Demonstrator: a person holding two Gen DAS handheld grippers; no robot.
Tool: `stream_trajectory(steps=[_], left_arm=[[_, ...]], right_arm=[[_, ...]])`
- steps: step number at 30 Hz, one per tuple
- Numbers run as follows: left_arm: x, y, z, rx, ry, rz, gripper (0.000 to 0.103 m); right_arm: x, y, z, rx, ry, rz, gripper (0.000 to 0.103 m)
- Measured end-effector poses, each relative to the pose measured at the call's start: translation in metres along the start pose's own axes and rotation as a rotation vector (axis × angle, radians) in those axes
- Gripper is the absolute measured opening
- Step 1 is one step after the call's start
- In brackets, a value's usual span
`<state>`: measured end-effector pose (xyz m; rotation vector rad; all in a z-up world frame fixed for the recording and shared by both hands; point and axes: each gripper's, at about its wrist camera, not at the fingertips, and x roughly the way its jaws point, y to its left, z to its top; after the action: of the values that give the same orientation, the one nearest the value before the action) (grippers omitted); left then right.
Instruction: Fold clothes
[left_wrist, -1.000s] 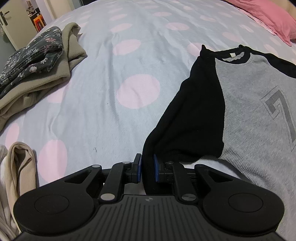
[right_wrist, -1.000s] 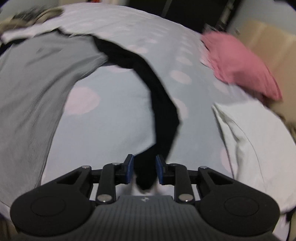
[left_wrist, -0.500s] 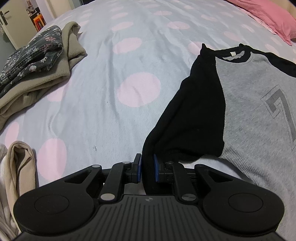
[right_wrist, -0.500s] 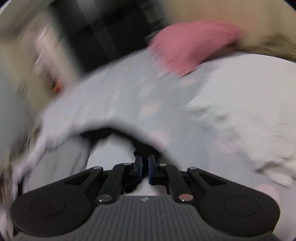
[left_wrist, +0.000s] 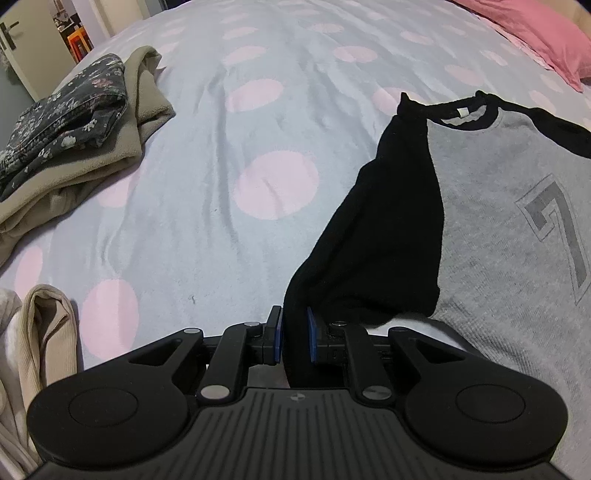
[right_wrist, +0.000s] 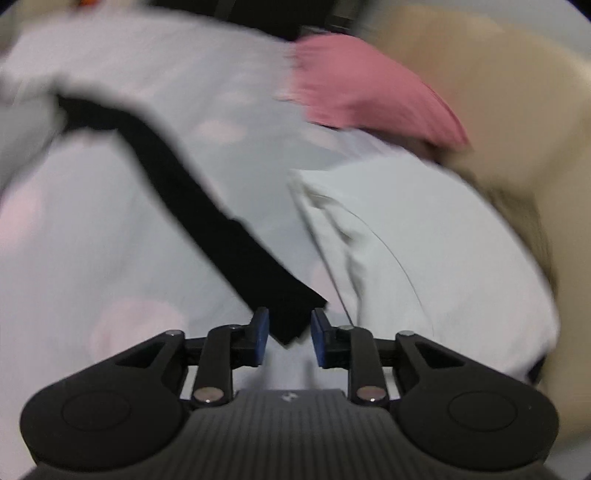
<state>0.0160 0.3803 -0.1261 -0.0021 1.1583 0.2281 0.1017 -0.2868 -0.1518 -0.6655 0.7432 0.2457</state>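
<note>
We've got the left gripper (left_wrist: 294, 338) clamped tight on the shirt's (left_wrist: 509, 236) left black sleeve (left_wrist: 384, 236), folded in over the grey front as the shirt lies flat on the spotted bed (left_wrist: 258, 129). Over on the right, our right gripper (right_wrist: 286, 338) has just been opening, its pads standing clear of the other sleeve's cuff (right_wrist: 291, 317), which lies between them beside a white pillow (right_wrist: 424, 240)
</note>
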Motion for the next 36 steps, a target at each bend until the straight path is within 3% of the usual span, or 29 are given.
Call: stream_trajectory(steps=[4,6,11,13,14,18,20,24,27,30,32,34,36], left_arm=[[0.001,-0.001,0.000,0.007,0.005,0.005,0.012],[0.002,-0.001,0.000,0.007,0.006,0.006,0.012],[0.004,-0.001,-0.001,0.009,0.010,0.011,0.012],[0.004,-0.001,-0.001,0.010,0.009,0.010,0.012],[0.004,-0.001,-0.001,0.010,0.009,0.009,0.012],[0.006,0.001,-0.002,0.004,0.009,0.002,0.012],[0.006,0.002,-0.002,-0.002,0.008,-0.003,0.012],[0.005,0.003,-0.003,-0.003,0.003,-0.005,0.012],[0.004,0.004,-0.003,-0.008,0.004,-0.008,0.012],[0.004,0.005,-0.002,-0.008,0.005,-0.009,0.012],[0.004,0.004,-0.002,-0.006,0.006,-0.008,0.012],[0.002,0.004,-0.001,-0.005,0.005,-0.008,0.012],[0.001,0.006,-0.001,-0.006,0.003,-0.007,0.012]], right_arm=[[0.015,0.001,0.013,-0.050,-0.028,0.068,0.037],[0.024,-0.008,0.023,-0.059,-0.028,0.154,0.046],[0.055,-0.033,0.049,-0.003,0.012,0.307,0.047],[0.064,-0.036,0.057,0.009,0.066,0.383,0.035],[0.063,-0.033,0.057,-0.013,0.081,0.412,0.007],[0.033,-0.022,0.051,-0.122,0.022,0.450,0.004],[0.013,-0.019,0.044,-0.182,-0.024,0.399,0.003],[-0.028,-0.009,0.018,-0.401,-0.113,0.155,0.003],[-0.044,-0.008,0.000,-0.477,-0.155,0.053,0.003],[-0.042,0.002,-0.014,-0.519,-0.143,0.085,0.003],[-0.034,0.018,-0.023,-0.594,-0.098,0.100,0.005],[-0.030,0.029,-0.026,-0.623,-0.040,0.167,0.008],[-0.035,0.031,-0.020,-0.556,-0.053,0.223,0.019]])
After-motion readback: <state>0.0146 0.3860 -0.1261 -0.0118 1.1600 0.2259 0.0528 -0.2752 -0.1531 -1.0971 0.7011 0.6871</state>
